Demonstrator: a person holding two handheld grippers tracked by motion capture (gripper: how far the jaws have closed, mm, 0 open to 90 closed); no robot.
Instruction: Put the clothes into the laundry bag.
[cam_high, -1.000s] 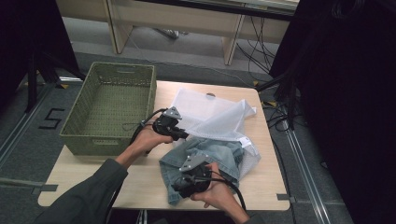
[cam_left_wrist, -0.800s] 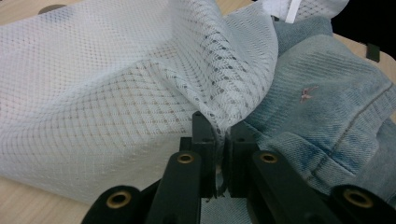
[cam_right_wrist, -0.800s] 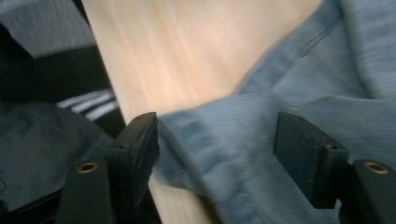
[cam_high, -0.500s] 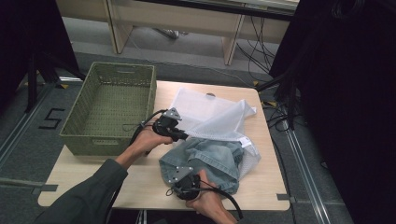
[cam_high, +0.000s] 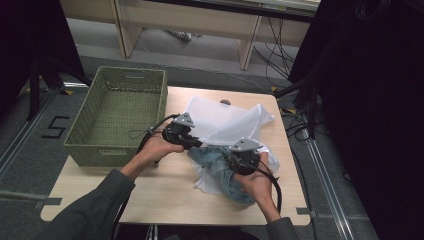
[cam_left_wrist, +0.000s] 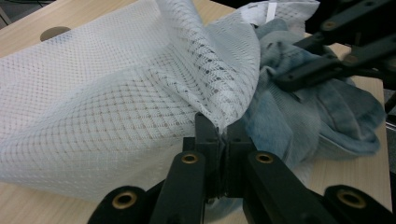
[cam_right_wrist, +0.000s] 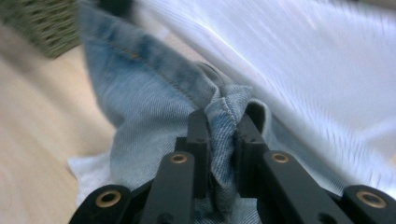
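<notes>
A white mesh bag (cam_high: 225, 117) lies on the wooden table (cam_high: 165, 195) with a blue denim garment (cam_high: 220, 170) partly inside its opening. My left gripper (cam_high: 196, 144) is shut on the bag's edge (cam_left_wrist: 224, 116) and holds it lifted. The denim (cam_left_wrist: 303, 116) bulges out beside it. My right gripper (cam_high: 229, 159) has just been closing its jaws, and they are now shut on a bunched denim fold (cam_right_wrist: 224, 126) at the bag's mouth. The mesh (cam_right_wrist: 327, 70) lies just behind that fold. The other gripper (cam_left_wrist: 327, 65) shows dark at the top right of the left gripper view.
A green woven basket (cam_high: 85, 150) stands on the table's left side, close to my left hand. A round hole (cam_high: 225, 102) sits in the tabletop behind the bag. Bare wood lies along the front edge. Cables trail on the floor (cam_high: 295, 125) to the right.
My right gripper has moved from the table's front edge to the right and farther in, toward the bag's mouth, with denim in it. The left gripper has stayed put on the mesh.
</notes>
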